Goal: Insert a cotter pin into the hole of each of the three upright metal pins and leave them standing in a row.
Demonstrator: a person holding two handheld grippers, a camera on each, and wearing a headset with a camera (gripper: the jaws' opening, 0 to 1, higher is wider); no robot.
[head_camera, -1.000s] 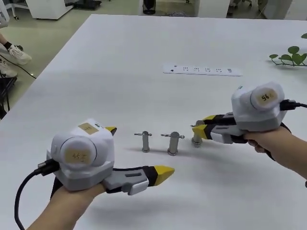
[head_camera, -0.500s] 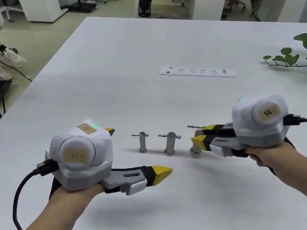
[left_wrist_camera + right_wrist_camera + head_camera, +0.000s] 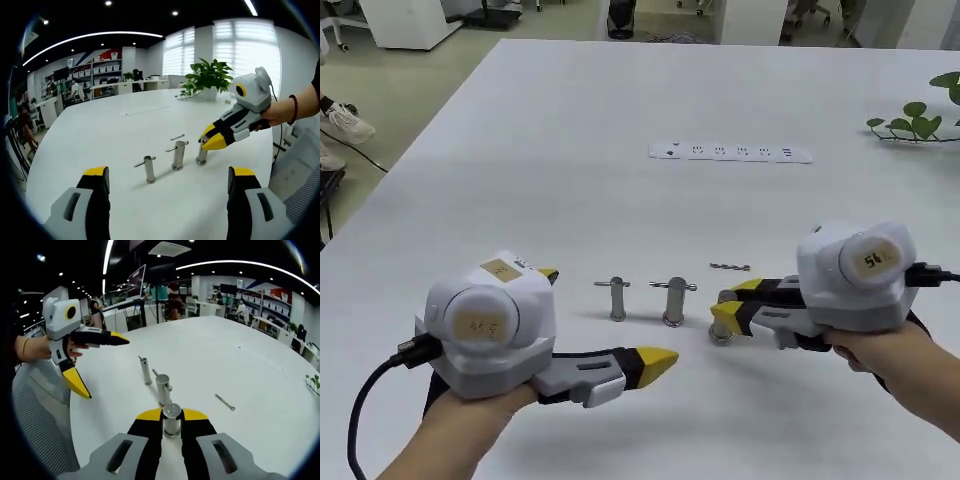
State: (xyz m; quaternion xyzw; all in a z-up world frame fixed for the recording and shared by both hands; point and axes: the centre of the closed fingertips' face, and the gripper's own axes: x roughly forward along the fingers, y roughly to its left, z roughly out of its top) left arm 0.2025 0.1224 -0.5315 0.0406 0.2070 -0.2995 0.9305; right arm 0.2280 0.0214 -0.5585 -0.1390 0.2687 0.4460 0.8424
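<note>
Nine-o'clock pin [image 3: 617,299] and middle pin [image 3: 674,301] are fitted. The right tongs [image 3: 725,303] clamp the third pin [image 3: 171,425], cotter pin [image 3: 729,267] loose at twelve o'clock; left tongs [image 3: 168,174] gape wide.

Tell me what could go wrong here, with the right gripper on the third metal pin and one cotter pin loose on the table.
The right gripper grips the third pin close beside the middle pin, so moving it might topple that neighbour. The loose cotter pin lies flat on the table; thin as it is, the open left gripper may fumble it.
</note>
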